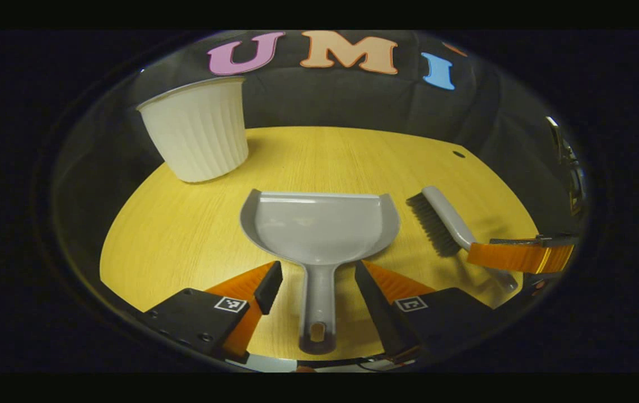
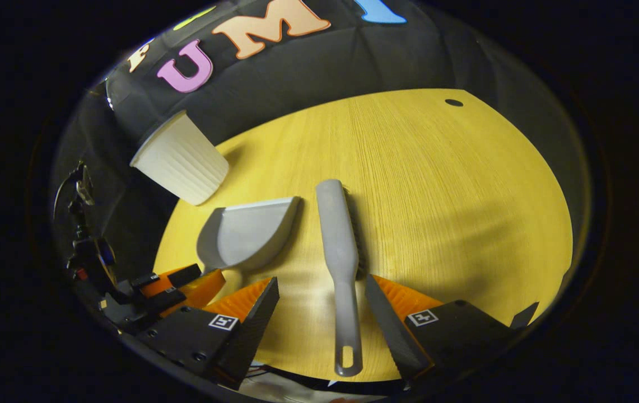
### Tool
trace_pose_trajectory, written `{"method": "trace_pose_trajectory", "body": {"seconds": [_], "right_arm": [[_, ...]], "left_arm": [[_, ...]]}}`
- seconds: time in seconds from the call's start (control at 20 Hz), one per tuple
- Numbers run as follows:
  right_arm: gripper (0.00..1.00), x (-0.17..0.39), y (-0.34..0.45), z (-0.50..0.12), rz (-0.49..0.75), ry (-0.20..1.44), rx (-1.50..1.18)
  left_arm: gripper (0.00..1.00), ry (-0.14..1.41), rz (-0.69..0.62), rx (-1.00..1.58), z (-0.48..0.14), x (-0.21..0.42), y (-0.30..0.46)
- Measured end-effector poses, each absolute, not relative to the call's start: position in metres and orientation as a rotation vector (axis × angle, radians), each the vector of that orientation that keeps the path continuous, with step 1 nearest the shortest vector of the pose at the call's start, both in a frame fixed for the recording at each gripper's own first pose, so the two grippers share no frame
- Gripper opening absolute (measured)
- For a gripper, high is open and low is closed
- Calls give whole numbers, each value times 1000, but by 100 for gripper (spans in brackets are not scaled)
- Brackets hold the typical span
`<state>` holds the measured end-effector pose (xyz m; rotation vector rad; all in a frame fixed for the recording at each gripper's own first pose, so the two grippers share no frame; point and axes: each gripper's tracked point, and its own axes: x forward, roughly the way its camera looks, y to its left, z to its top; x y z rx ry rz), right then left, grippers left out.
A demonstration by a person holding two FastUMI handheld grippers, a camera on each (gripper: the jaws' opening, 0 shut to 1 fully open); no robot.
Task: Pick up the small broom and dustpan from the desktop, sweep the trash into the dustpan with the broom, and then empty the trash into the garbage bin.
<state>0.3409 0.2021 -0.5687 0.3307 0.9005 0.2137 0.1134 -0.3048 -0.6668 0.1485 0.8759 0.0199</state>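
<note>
My left gripper point(image 1: 316, 285) has its jaws wide apart, one on each side of the dustpan point(image 1: 319, 226) handle, touching nothing. The dustpan lies flat on the yellow worktop point(image 1: 319, 151), its mouth facing away from me. My right gripper point(image 2: 319, 294) is likewise spread wide, its jaws straddling the broom point(image 2: 341, 246) handle without pressing on it. The broom lies just beside the dustpan, bristles toward it. The white ribbed garbage bin point(image 1: 199, 131) stands at the worktop's far left edge.
</note>
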Motion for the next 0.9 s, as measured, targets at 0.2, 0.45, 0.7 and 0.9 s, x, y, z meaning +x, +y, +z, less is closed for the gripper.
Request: {"method": "trace_pose_trajectory", "body": {"seconds": [0.2, 0.45, 0.7, 0.9], "right_arm": [[92, 336, 202, -478, 260, 598, 330], [92, 323, 186, -383, 237, 234, 221], [92, 279, 187, -329, 223, 47, 159], [92, 273, 190, -324, 206, 6, 124]], "left_arm": [[86, 547, 67, 207, -566, 127, -302], [96, 104, 98, 273, -429, 129, -310], [94, 11, 67, 197, -400, 103, -325], [95, 25, 43, 205, -396, 101, -325]]}}
